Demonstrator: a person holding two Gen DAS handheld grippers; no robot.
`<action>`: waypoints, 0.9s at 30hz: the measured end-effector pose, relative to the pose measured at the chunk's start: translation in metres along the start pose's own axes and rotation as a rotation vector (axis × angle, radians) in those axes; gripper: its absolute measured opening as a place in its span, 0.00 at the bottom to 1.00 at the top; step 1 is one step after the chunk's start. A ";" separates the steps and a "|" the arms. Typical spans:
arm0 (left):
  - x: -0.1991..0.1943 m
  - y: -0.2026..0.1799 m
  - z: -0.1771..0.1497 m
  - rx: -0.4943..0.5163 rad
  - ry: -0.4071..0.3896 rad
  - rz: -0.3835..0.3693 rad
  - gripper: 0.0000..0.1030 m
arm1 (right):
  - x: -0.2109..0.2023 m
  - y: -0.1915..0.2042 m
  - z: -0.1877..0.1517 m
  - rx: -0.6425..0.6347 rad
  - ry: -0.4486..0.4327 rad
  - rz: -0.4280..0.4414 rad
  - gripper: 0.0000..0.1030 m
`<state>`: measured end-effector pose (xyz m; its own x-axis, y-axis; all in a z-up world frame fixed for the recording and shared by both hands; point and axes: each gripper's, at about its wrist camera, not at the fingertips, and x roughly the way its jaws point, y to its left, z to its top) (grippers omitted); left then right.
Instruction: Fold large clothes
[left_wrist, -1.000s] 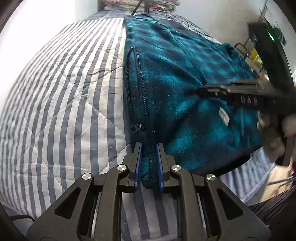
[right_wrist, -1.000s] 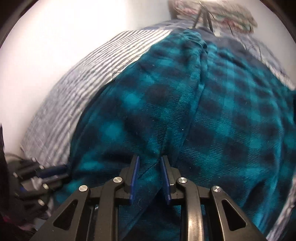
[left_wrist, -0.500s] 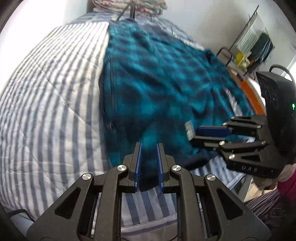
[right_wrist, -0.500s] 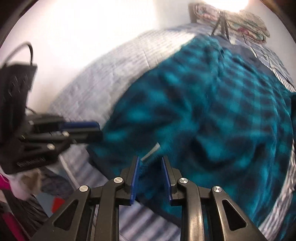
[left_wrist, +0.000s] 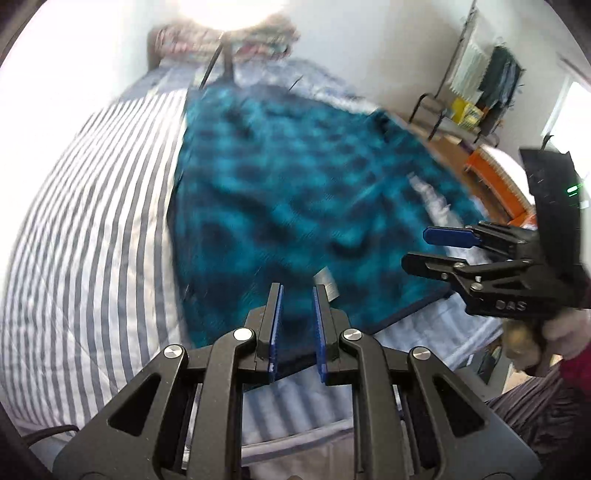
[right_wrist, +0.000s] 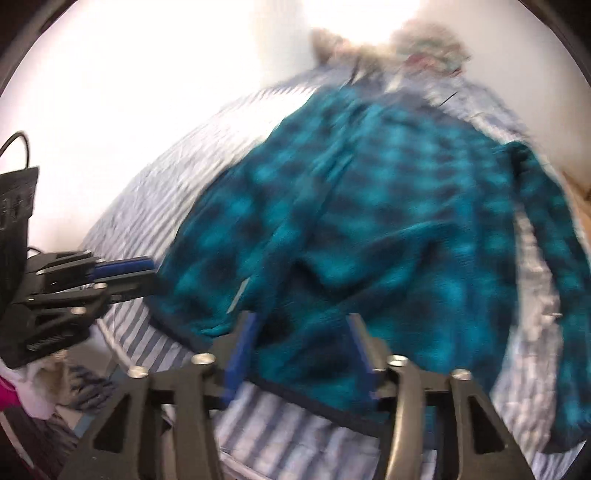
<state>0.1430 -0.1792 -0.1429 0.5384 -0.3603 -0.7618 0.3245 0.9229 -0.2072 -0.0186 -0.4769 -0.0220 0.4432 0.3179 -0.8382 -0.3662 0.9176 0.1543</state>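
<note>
A teal and dark blue plaid fleece jacket (left_wrist: 295, 206) lies spread on the striped bed; it also shows in the right wrist view (right_wrist: 369, 229), with a sleeve (right_wrist: 554, 236) trailing off to the right. My left gripper (left_wrist: 296, 291) hovers over the jacket's near hem with its jaws slightly parted and nothing between them. My right gripper (right_wrist: 301, 321) is wide open and empty above the near hem; it also shows in the left wrist view (left_wrist: 424, 247), open. The left gripper shows at the left of the right wrist view (right_wrist: 140, 273). Both views are blurred.
The bed has a grey and white striped quilt (left_wrist: 92, 206). Folded bedding (left_wrist: 229, 40) is piled at the head of the bed. A rack with hanging clothes (left_wrist: 480, 81) and an orange box (left_wrist: 491, 173) stand at the right by the wall.
Both grippers have let go of the jacket and pulled back and up from it. The right jaws have opened wide. The jacket has dropped flat on the bed.
</note>
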 end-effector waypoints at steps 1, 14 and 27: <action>-0.008 -0.004 0.005 0.006 -0.021 -0.009 0.37 | -0.013 -0.013 -0.001 0.024 -0.027 -0.021 0.68; -0.024 -0.061 0.046 0.094 -0.064 -0.107 0.65 | -0.096 -0.163 -0.031 0.336 -0.129 -0.197 0.82; 0.035 -0.020 0.037 0.009 0.079 0.029 0.65 | -0.016 -0.189 -0.069 0.572 0.108 0.130 0.49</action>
<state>0.1845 -0.2151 -0.1427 0.4843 -0.3212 -0.8138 0.3167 0.9314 -0.1792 -0.0127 -0.6723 -0.0738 0.3276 0.4379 -0.8372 0.1001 0.8650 0.4916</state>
